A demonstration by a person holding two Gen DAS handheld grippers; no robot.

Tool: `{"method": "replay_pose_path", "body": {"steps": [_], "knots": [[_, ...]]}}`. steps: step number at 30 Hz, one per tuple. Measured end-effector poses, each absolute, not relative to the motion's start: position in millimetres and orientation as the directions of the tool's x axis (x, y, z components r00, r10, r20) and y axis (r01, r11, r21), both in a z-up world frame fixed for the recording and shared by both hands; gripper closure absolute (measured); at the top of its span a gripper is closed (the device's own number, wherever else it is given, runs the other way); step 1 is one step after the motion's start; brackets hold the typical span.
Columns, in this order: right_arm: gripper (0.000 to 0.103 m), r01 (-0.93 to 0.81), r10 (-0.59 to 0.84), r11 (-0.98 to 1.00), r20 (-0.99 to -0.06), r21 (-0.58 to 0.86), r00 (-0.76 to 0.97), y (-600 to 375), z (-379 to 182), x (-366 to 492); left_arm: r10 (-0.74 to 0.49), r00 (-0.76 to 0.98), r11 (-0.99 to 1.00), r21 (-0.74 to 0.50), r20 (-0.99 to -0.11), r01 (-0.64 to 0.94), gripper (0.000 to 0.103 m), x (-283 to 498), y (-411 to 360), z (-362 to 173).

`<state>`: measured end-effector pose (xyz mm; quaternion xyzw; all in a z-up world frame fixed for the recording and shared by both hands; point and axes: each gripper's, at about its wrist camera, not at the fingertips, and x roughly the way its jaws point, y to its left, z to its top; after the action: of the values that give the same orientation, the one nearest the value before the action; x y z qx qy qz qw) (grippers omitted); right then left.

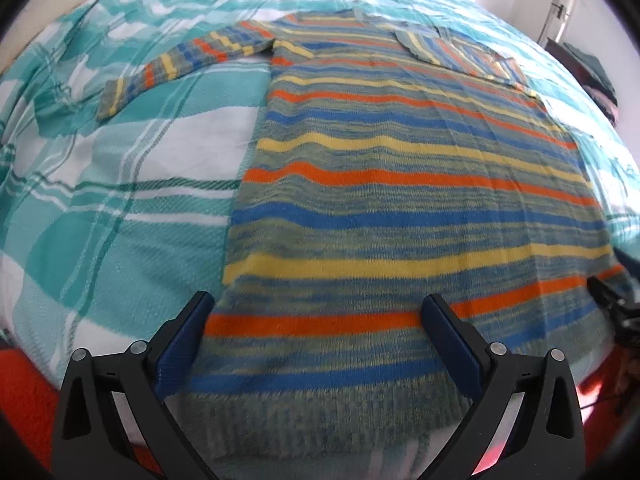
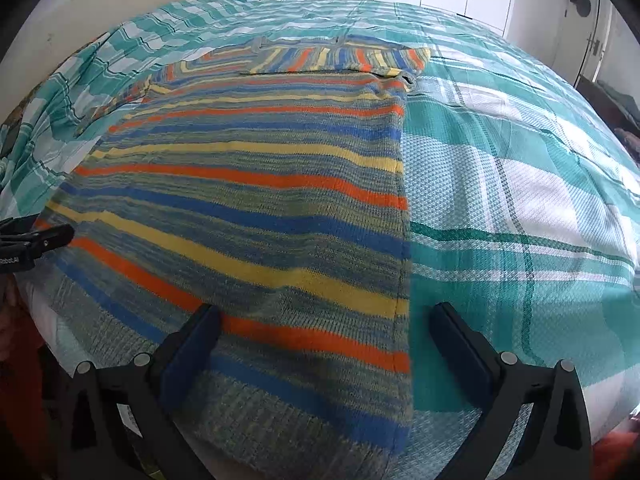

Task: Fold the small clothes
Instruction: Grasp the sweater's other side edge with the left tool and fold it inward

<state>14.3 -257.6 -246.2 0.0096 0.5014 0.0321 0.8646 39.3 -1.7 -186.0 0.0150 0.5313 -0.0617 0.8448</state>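
Striped sweater (image 1: 400, 184) lies flat, right sleeve (image 2: 340, 60) folded in. Both grippers (image 1: 316, 312) (image 2: 324, 324) hover wide open, empty, at hem; left sleeve (image 1: 180, 64) is judged next.

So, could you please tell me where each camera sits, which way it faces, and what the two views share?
Left wrist: on the left gripper, angled down at the striped sweater's hem near its left edge; own fingers open, right gripper's tip at the frame's right edge.
Right wrist: on the right gripper, angled down at the sweater's right edge; own fingers open, left gripper's tip at the frame's left edge.
Shared: the sweater, one sleeve folded across its chest, on the teal checked bedspread.
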Motion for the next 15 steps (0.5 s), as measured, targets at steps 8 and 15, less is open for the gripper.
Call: {"method": "replay_pose_path", "body": {"steps": [8,15], "knots": [[0.0,-0.046,0.063,0.998,-0.86,0.046,0.507,-257.4,-246.2,11.6,-0.273,0.537,0.94,-0.34,-0.798,-0.027,0.001,60.2,87.3,-121.0],[0.0,-0.041,0.057,0.998,-0.863,0.042,0.502,-257.1,-246.7,13.0,-0.151,0.556,0.89,-0.357,-0.818,-0.284,0.003,148.0,217.9,-127.8]]}}
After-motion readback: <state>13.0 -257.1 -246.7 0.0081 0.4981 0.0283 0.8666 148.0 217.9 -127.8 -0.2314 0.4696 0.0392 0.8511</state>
